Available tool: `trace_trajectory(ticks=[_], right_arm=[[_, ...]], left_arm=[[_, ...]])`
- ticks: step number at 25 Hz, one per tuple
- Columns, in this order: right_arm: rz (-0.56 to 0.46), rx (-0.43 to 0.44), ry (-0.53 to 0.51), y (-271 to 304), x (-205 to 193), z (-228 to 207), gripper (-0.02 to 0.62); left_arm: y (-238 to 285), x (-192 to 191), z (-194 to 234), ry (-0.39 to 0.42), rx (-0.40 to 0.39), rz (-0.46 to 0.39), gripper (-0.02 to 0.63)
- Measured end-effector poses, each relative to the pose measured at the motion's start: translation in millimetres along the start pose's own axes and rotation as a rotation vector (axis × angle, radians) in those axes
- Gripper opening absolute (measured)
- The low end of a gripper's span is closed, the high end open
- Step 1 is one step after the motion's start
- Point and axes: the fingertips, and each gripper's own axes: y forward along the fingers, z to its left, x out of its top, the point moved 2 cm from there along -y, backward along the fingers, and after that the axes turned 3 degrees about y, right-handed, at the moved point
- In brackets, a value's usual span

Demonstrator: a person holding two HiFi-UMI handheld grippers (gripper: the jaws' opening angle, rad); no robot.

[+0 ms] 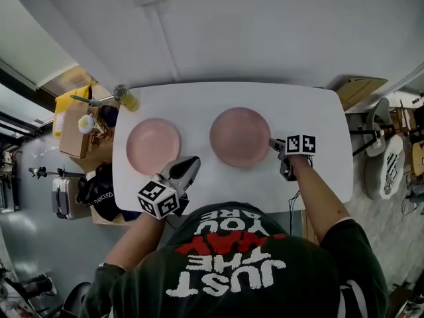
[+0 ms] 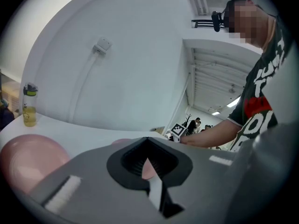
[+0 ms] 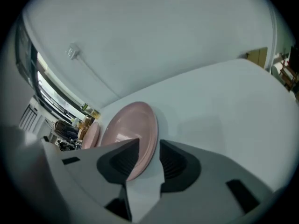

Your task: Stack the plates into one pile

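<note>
Two pink plates lie side by side on the white table [image 1: 311,118]. The left plate [image 1: 153,146] [image 2: 28,160] [image 3: 91,134] is the smaller one. My left gripper [image 1: 192,163] [image 2: 148,160] hovers just off its near right rim, jaws together and holding nothing. At its right edge the right plate [image 1: 240,136] [image 3: 128,134] tilts up off the table. That rim sits between the jaws of my right gripper [image 1: 273,144] [image 3: 149,160]. A gap shows beside the rim, so the jaws stand open around it.
A bottle of yellow liquid [image 1: 126,98] [image 2: 29,105] stands at the table's far left corner. Cardboard boxes [image 1: 79,128] and a silver case [image 1: 65,197] crowd the floor to the left. A white wall runs behind the table.
</note>
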Motion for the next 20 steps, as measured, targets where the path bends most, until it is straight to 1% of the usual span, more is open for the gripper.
trace_trajectory(ticks=[2, 4, 8, 13, 16, 17, 18, 20], right_arm=[[0.043, 0.000, 0.036, 17, -1, -7, 0.133], [0.077, -0.010, 0.034, 31, -3, -12, 0.138], [0.131, 0.025, 0.056, 53, -11, -11, 0.138], [0.154, 0.038, 0.096, 66, -16, -12, 0.137], [0.172, 0.036, 0.099, 70, -14, -9, 0.133], [0.178, 0.039, 0.107, 70, -15, -7, 0.122], [0.182, 0.047, 0.126, 70, -16, -6, 0.097], [0.183, 0.086, 0.194, 71, -18, -4, 0.075]], left_arm=[[0, -5, 2, -0.016, 0.021, 0.004, 0.000], [0, -10, 3, -0.025, 0.032, 0.012, 0.000], [-2, -16, 4, -0.033, 0.044, 0.031, 0.000], [-4, -20, 6, -0.038, 0.053, 0.035, 0.000], [-6, -20, 9, -0.044, 0.057, 0.035, 0.000], [-7, -21, 8, -0.044, 0.059, 0.035, 0.000], [-7, -21, 8, -0.045, 0.061, 0.035, 0.000], [-8, -21, 7, -0.045, 0.063, 0.034, 0.000]])
